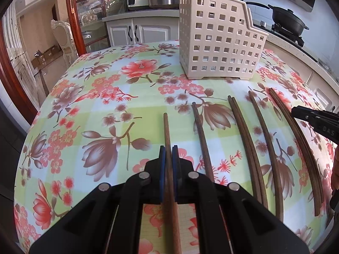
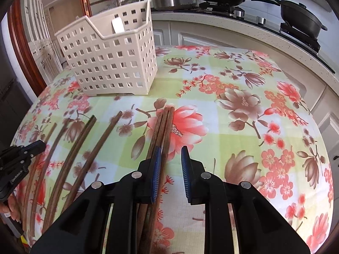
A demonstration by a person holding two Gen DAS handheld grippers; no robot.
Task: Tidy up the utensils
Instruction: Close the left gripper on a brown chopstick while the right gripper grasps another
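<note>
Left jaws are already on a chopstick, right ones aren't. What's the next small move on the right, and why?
Probably finish closing the right gripper. The chopstick pair lies against its left pad with a gap to the right pad, so nothing is pinched yet. The left gripper already clamps its chopstick; the basket waits beyond.

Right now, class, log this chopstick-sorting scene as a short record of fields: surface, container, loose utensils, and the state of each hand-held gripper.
surface: table with floral cloth
container: perforated cream basket, upright at the far side of the table
loose utensils: brown chopsticks lying in a row, none seen in the basket
left hand-held gripper: shut on a single chopstick
right hand-held gripper: jaws open, straddling a chopstick bundle; the bundle lies against the left blue pad, clear of the right one
background: pans on a stove
</note>
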